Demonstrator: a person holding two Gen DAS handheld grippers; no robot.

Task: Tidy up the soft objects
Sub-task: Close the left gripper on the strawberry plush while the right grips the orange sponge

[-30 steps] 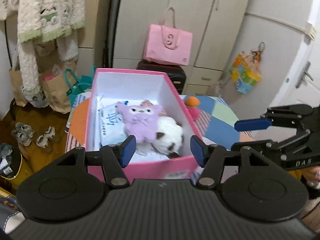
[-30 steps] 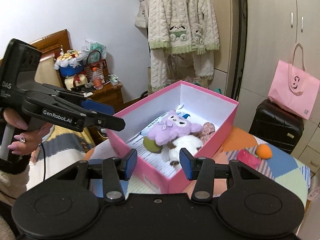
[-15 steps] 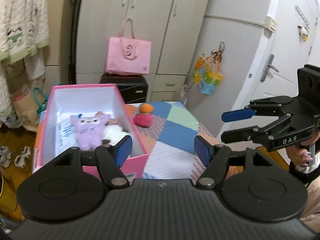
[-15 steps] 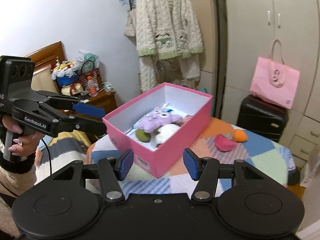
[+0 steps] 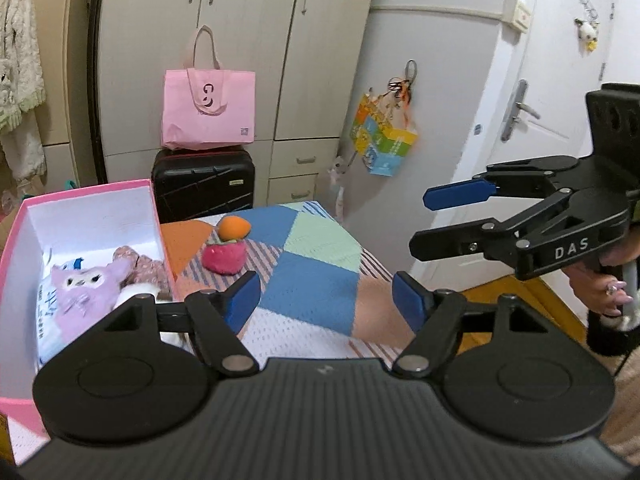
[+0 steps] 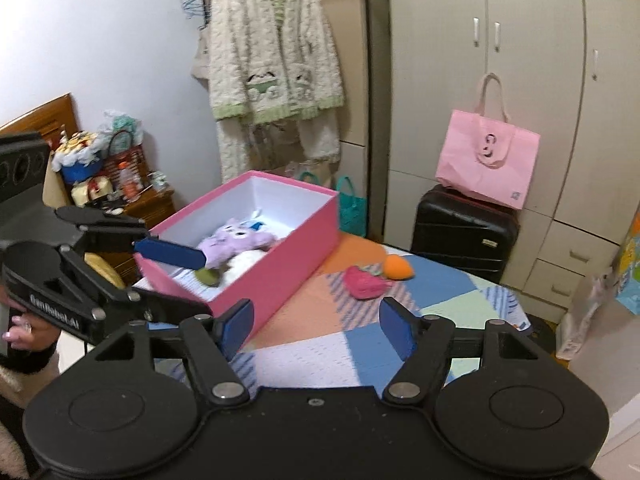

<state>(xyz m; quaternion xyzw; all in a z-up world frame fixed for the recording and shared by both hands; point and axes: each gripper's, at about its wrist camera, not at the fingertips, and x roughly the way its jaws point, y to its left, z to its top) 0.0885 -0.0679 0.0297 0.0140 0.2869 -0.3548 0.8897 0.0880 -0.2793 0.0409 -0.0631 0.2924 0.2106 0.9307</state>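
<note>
While your left gripper (image 5: 326, 300) hangs over the quilted table (image 5: 316, 280), jaws just widened with nothing between them, the pink box (image 5: 24, 264) with the purple plush (image 5: 86, 296) sits at the table's left edge, red (image 5: 223, 257) and orange (image 5: 234, 228) toys near its far edge. From the right wrist, your right gripper (image 6: 316, 330) has likewise just spread, empty, above the table's near edge, with the box toward the far left corner.

A pink box (image 6: 280, 276) with white inside holds a lilac plush (image 6: 236, 242) — beside it, a red strawberry toy (image 6: 362, 282) and orange toy (image 6: 396, 267) on a patchwork blue, green and orange cover (image 5: 316, 276).
</note>
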